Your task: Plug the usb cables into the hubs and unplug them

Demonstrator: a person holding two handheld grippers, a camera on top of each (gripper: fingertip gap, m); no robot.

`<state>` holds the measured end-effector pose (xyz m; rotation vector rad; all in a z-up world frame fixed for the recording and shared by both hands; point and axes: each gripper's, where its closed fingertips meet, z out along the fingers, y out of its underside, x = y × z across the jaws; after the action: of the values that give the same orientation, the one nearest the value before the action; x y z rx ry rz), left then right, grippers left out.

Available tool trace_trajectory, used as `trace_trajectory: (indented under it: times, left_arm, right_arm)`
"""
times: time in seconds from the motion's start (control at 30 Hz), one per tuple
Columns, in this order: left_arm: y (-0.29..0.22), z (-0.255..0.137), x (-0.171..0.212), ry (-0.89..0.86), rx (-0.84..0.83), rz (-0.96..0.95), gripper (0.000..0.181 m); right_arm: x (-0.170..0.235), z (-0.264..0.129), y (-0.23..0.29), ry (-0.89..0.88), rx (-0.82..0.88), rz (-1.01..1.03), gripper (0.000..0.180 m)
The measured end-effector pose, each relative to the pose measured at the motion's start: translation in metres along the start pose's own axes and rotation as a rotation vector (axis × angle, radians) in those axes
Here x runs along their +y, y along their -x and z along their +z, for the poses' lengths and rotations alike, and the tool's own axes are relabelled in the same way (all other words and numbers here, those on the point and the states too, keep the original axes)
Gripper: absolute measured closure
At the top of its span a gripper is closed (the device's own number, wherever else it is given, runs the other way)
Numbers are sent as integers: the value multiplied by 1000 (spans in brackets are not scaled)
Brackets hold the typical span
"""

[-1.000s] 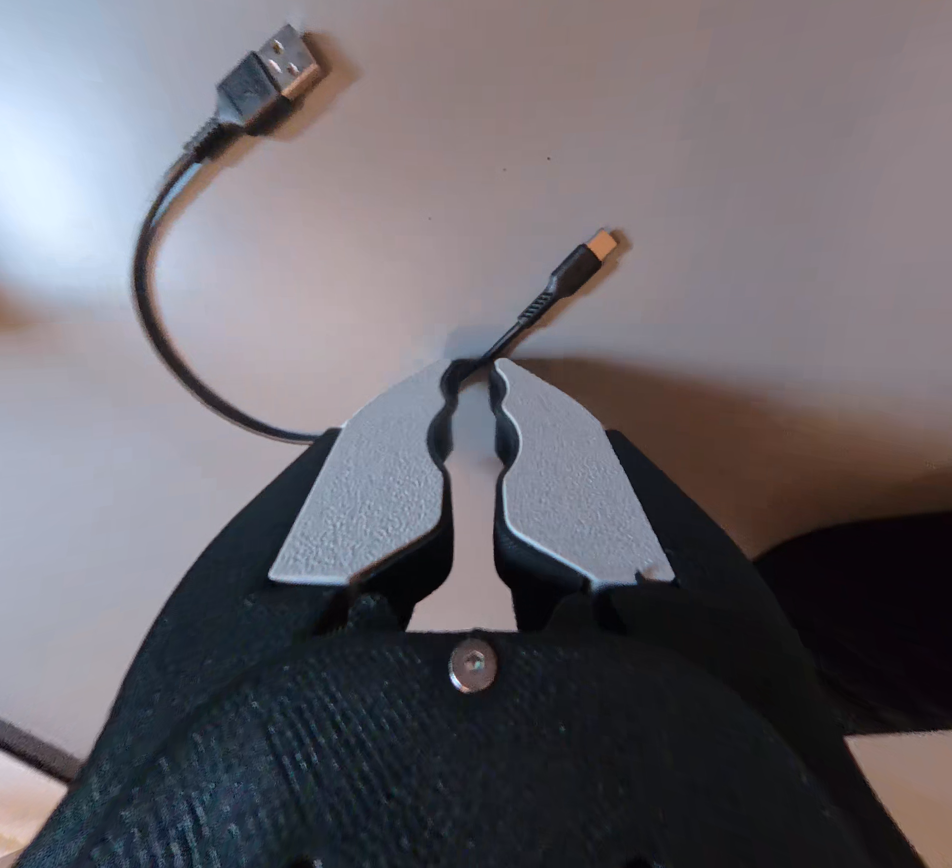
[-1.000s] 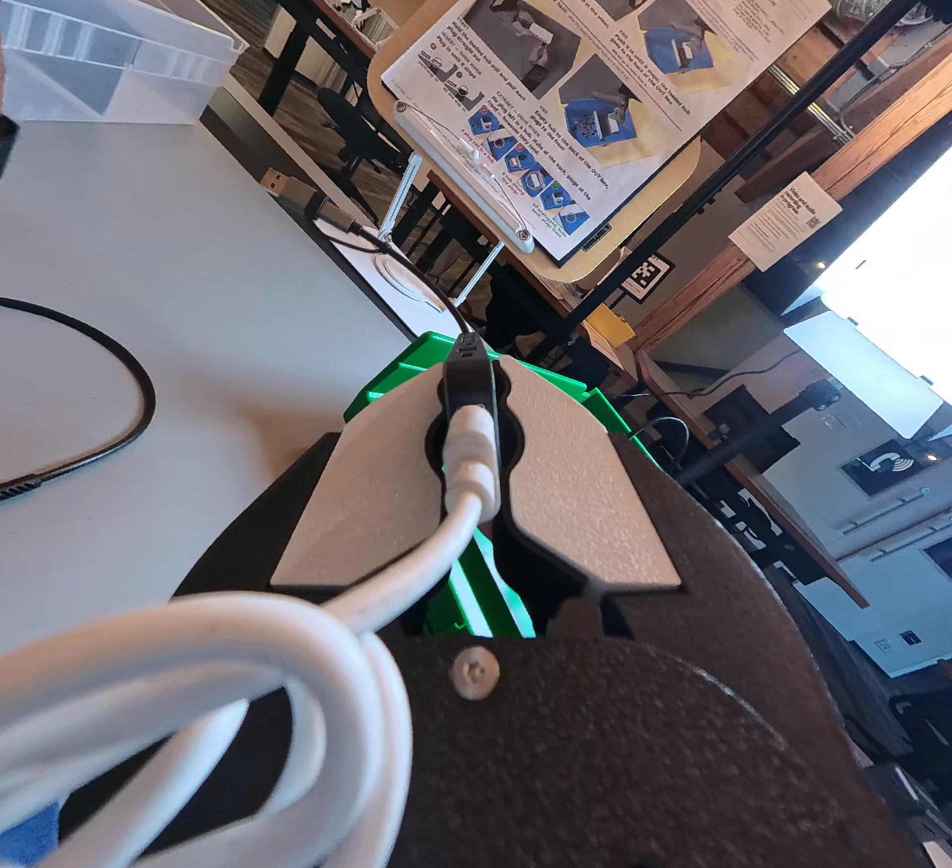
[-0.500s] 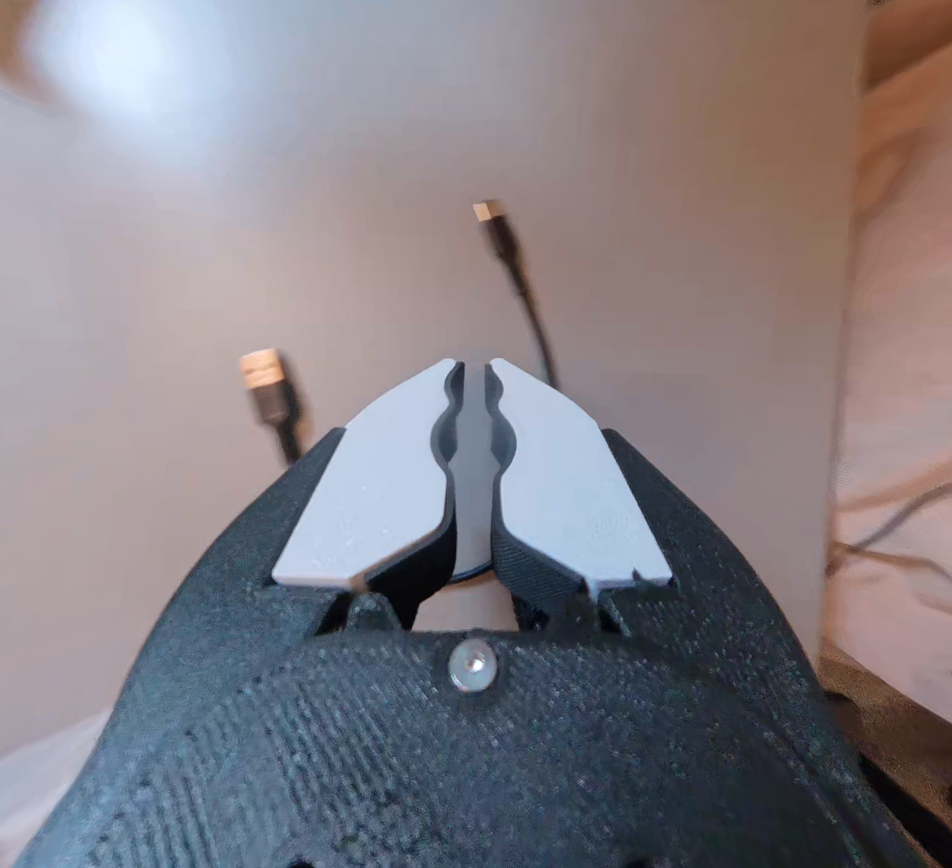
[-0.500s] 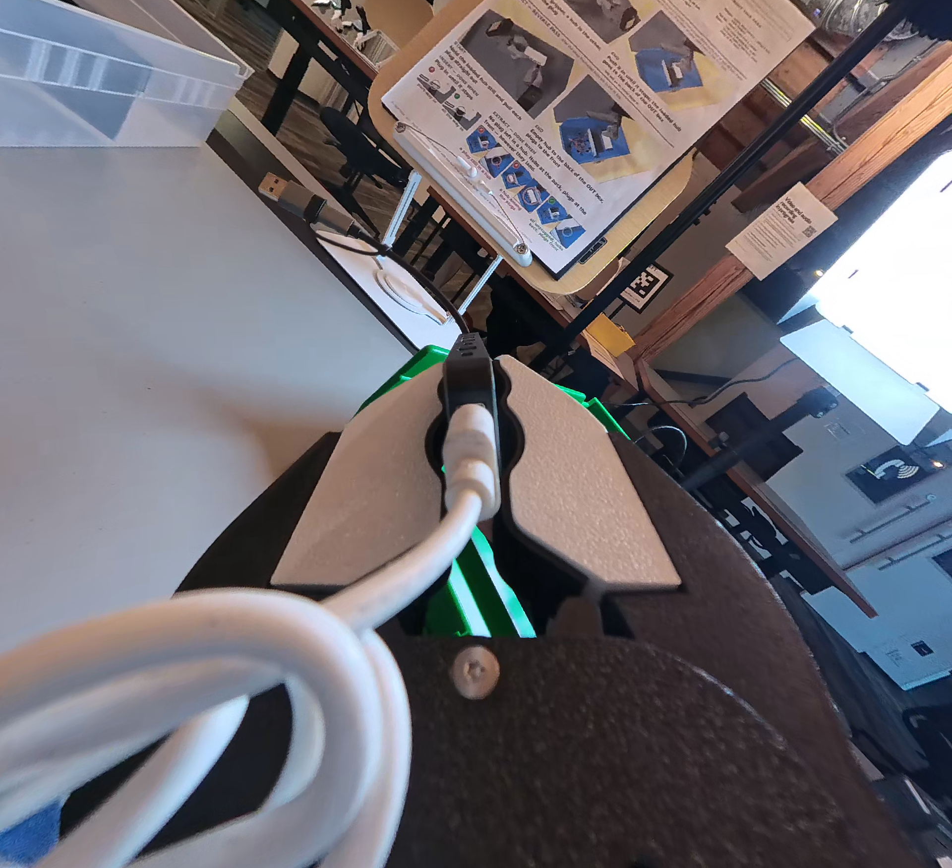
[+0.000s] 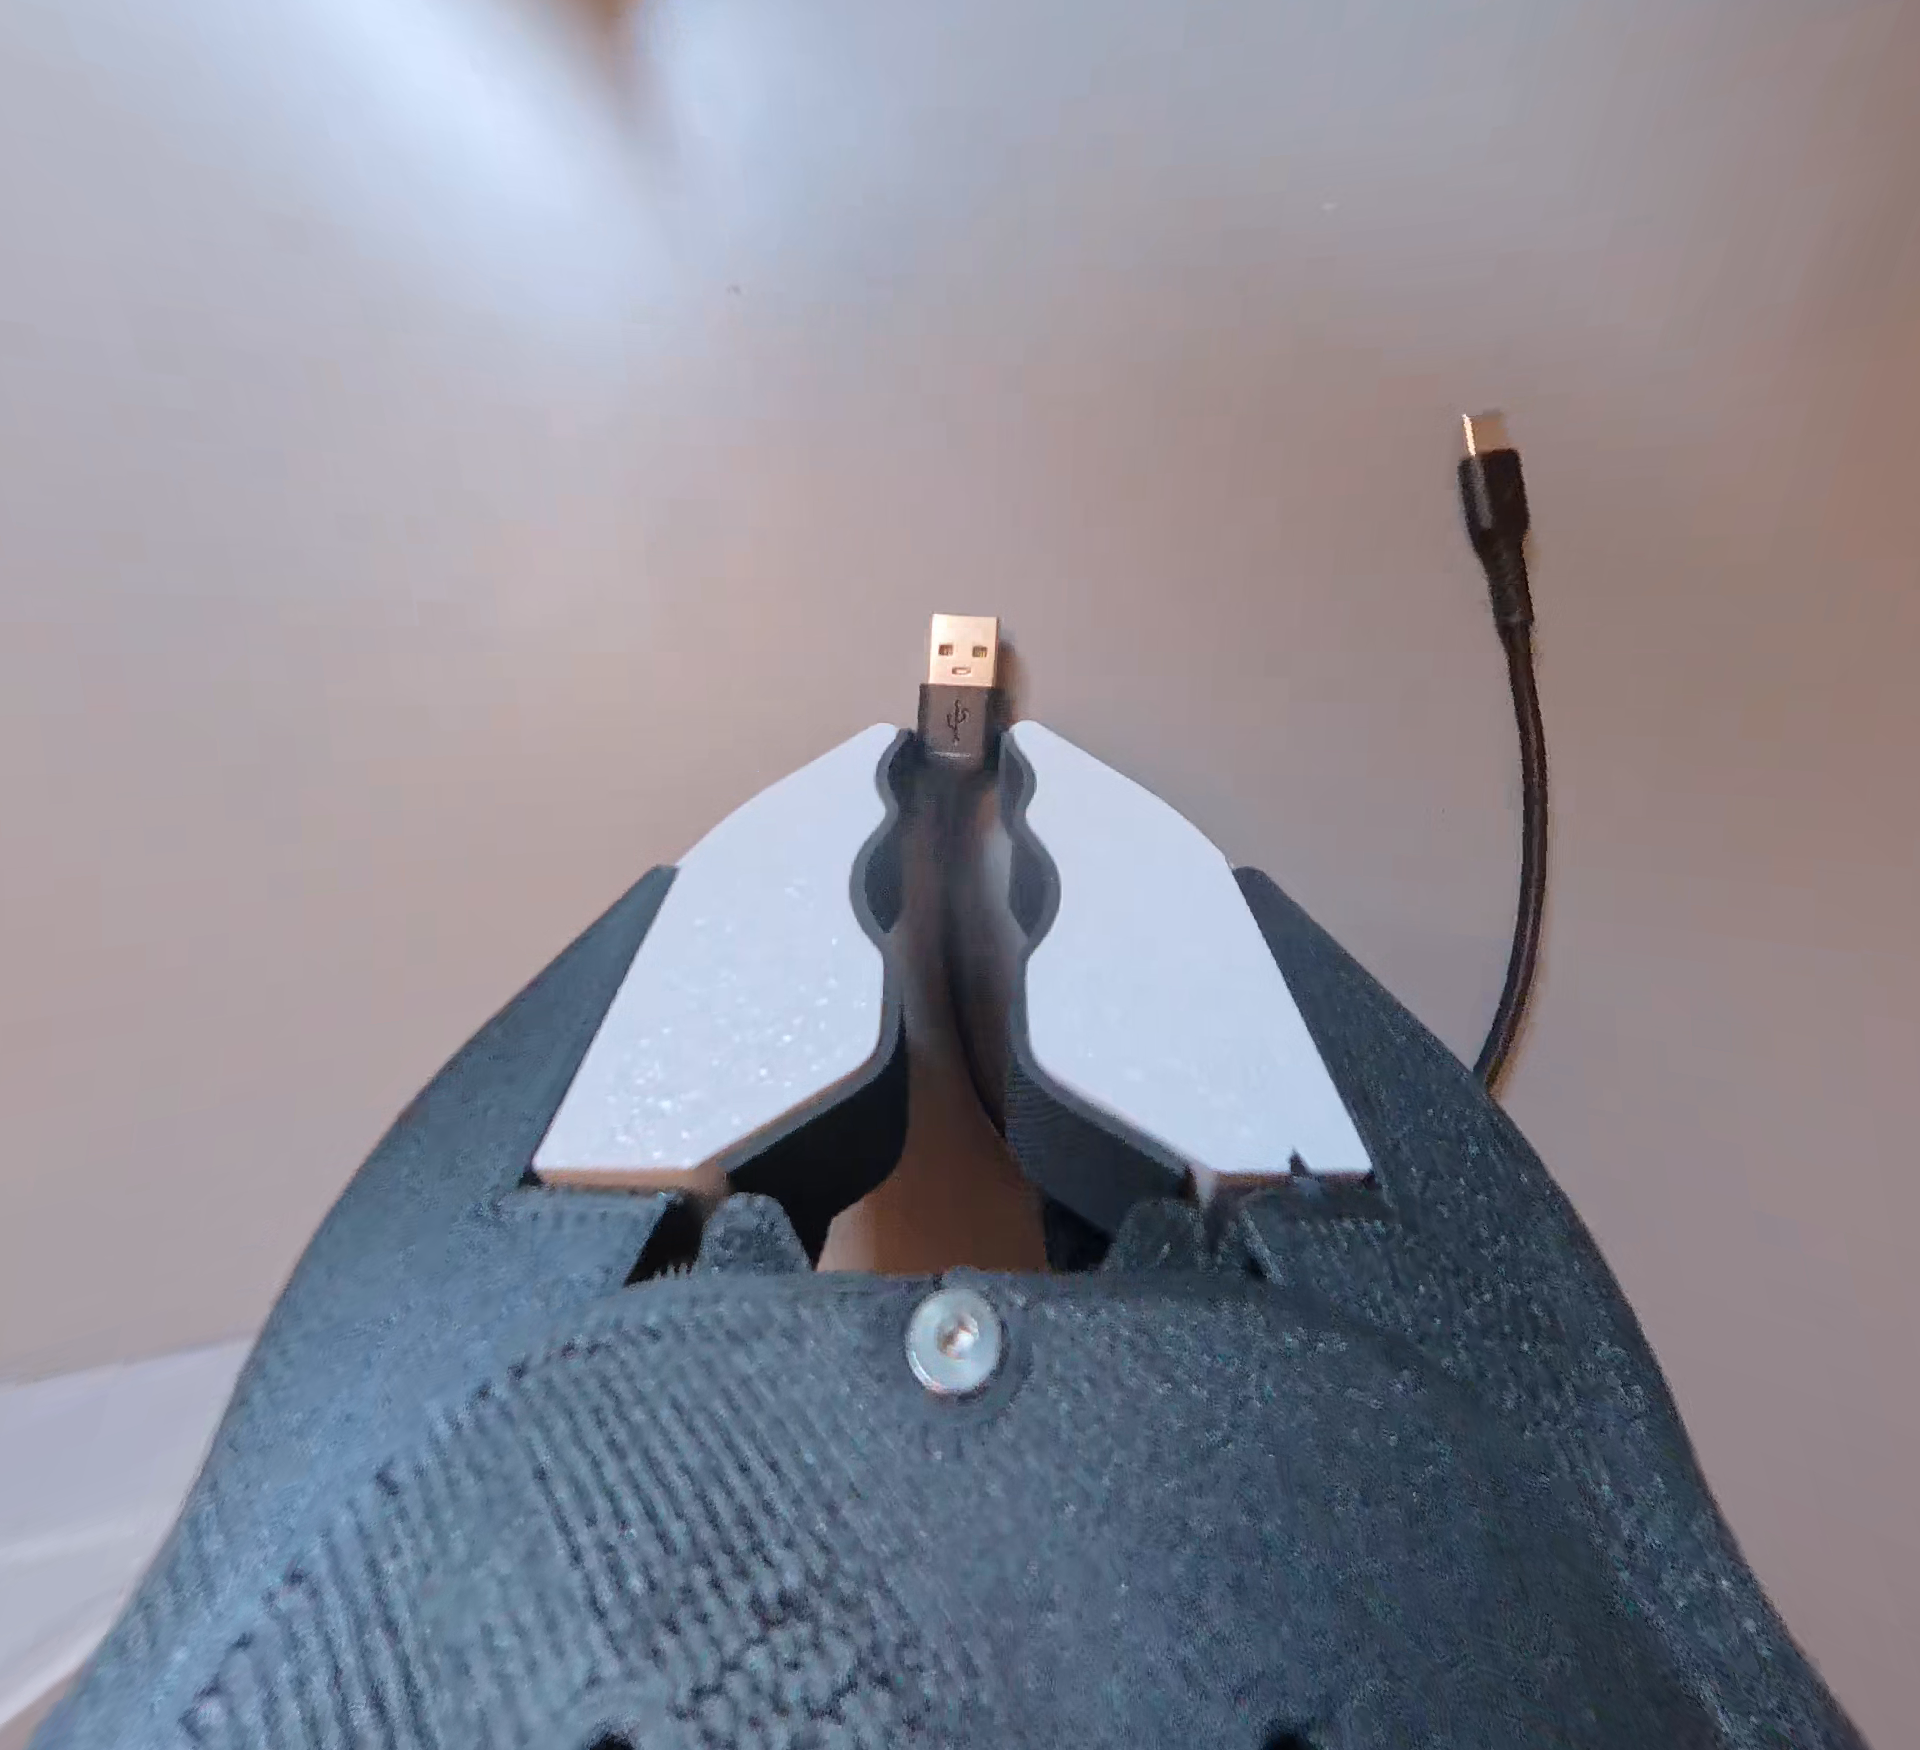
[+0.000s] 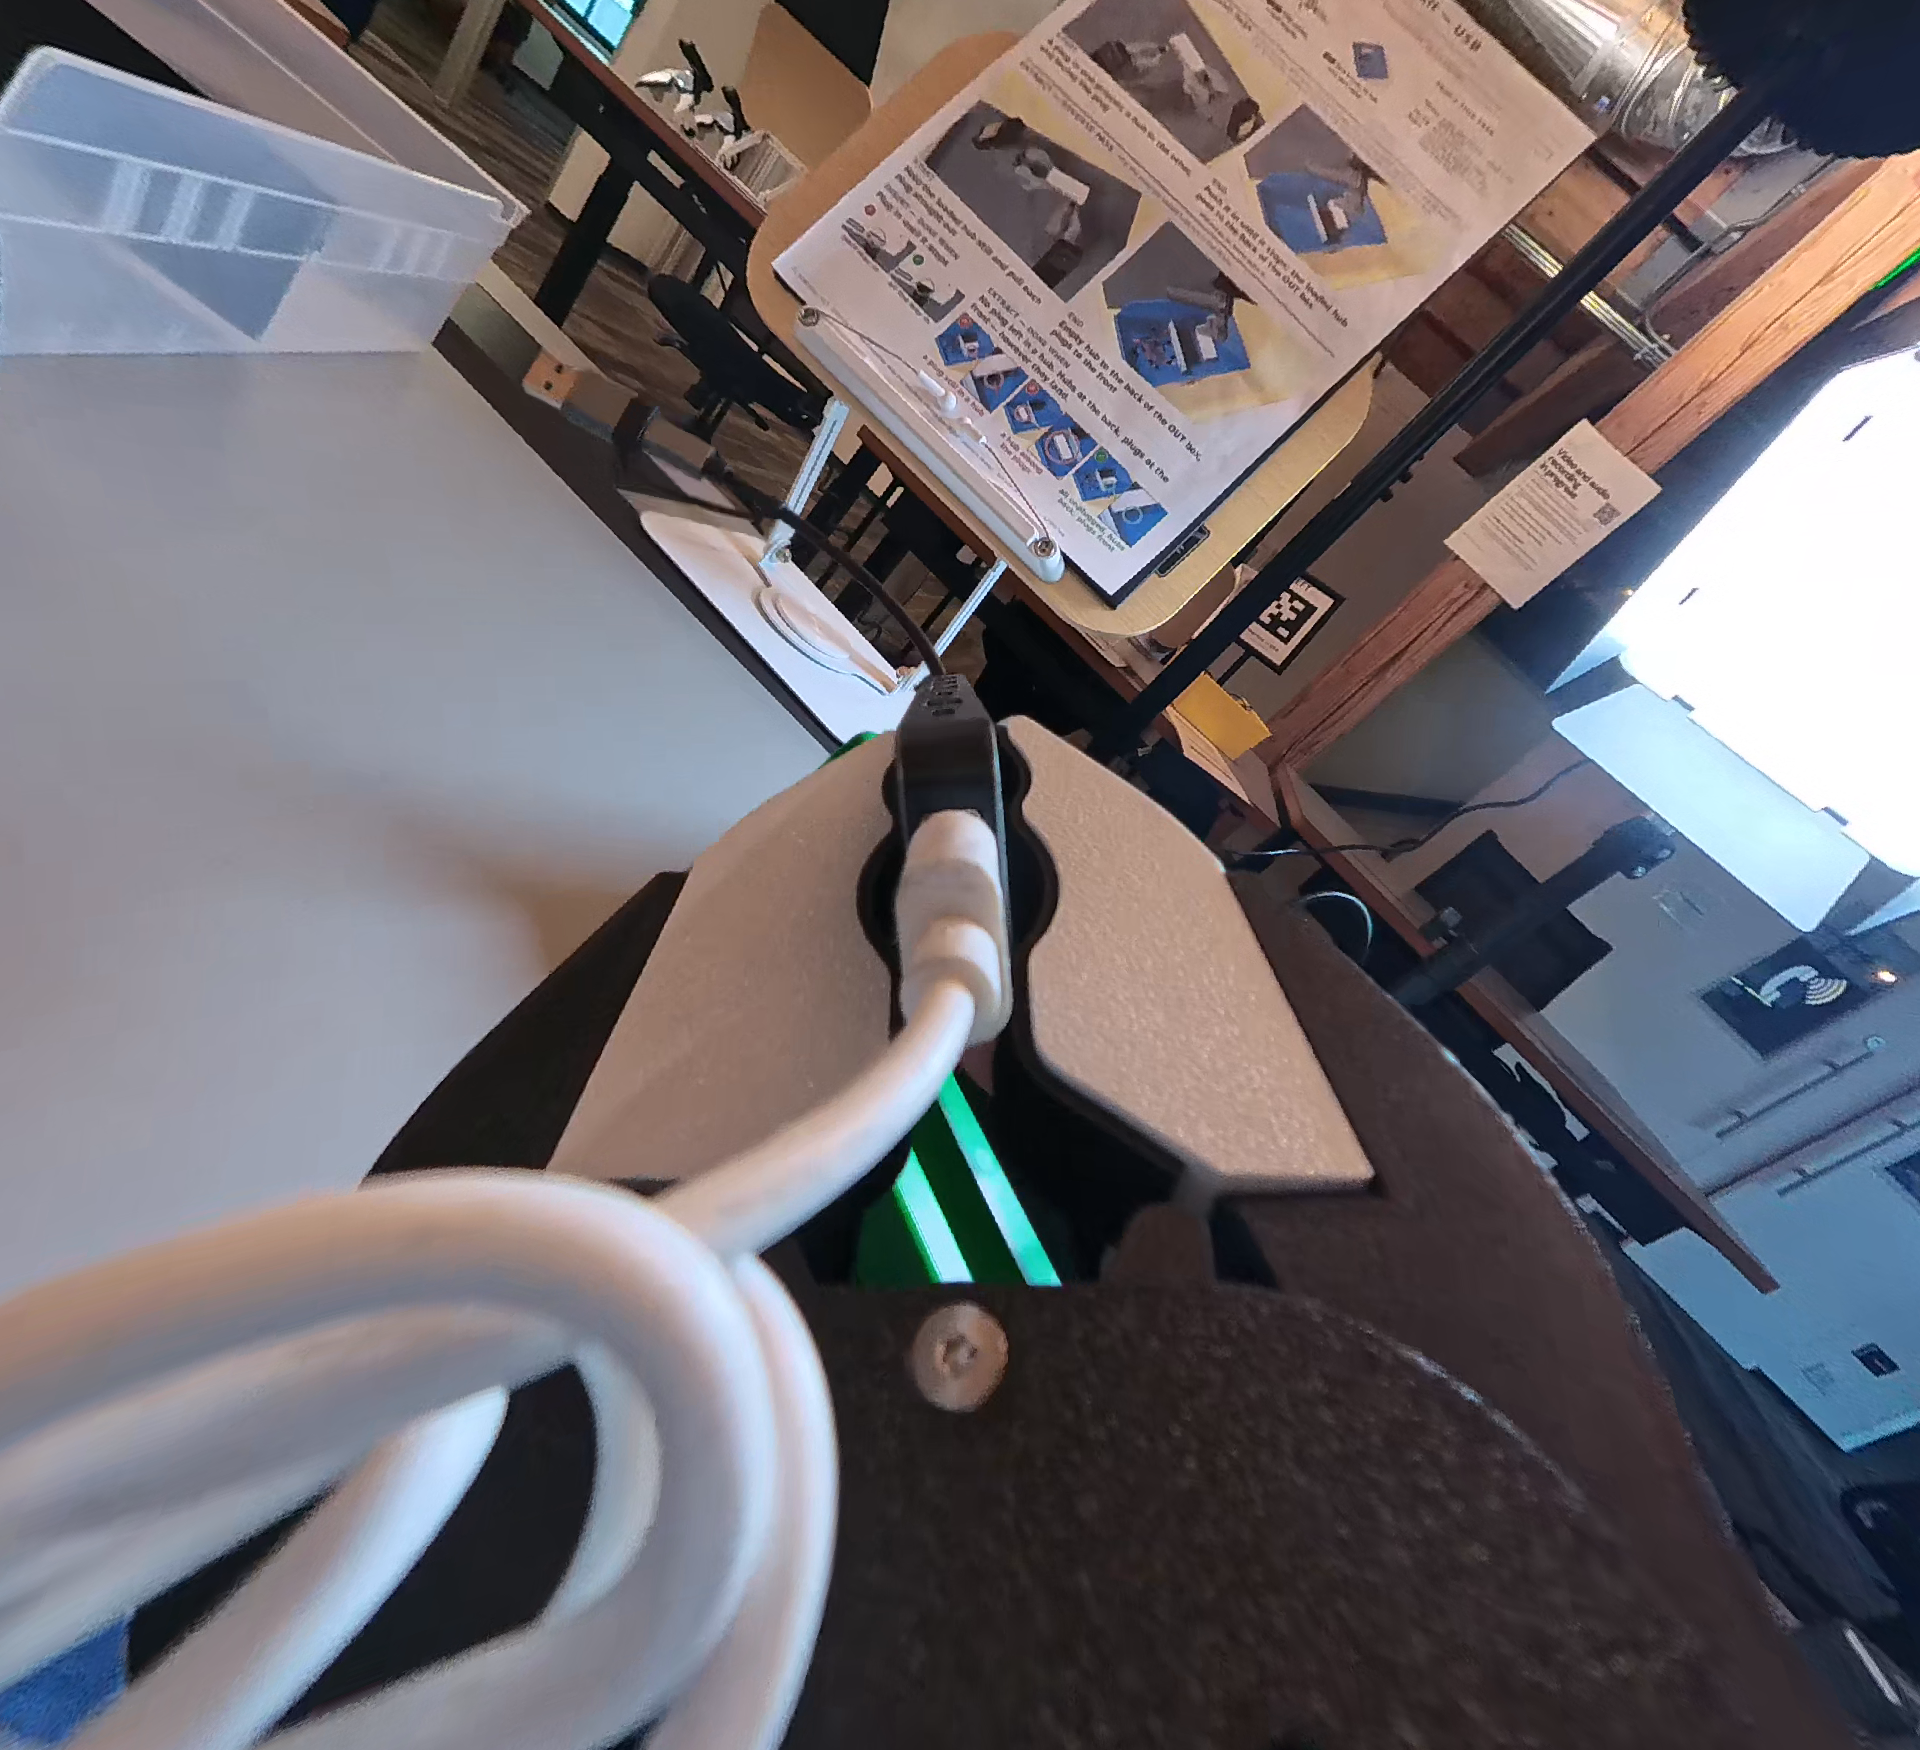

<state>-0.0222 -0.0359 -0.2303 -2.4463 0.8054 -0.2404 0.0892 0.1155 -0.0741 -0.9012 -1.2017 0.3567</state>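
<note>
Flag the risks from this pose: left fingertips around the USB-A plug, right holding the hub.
1. The left gripper meets the USB-A plug only at its fingertips, around the black housing; it could pivot or slip.
2. The right gripper holds the black hub with a white cable plugged in, looped close to the camera; that loop may snag or tug the hub.
3. The free USB-C end could drag.

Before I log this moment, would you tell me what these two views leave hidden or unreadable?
- Left wrist view: whether the left gripper is gripping the USB-A plug or only straddling it; the fingers hide its cable.
- Left wrist view: the black cable runs behind the gripper body.
- Right wrist view: the black hub shows no free ports; the right gripper covers its sides.
- Right wrist view: the white cable is blurred and cut off.
</note>
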Motion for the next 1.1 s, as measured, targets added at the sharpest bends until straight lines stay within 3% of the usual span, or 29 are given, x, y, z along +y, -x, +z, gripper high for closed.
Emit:
trace_trajectory:
  times: [0.07,0.13,0.37,0.67,1.1]
  left_arm:
    - [-8,0,-4,-45,34,89,165]
    - [-27,-5,-21,-199,135,137,165]
    - [-57,-41,-61,-501,238,147,165]
    - [-65,-52,-72,-651,285,105,165]
    - [-57,-50,-76,-684,197,100,165]
  right_arm:
    - [-3,-1,1,-17,-7,-3,166]
    - [-6,-2,3,-34,-19,-9,166]
    - [-24,-8,17,-128,-63,-42,166]
    - [-35,-11,32,-195,-127,-28,167]
    - [-36,-9,61,-193,-227,-57,166]
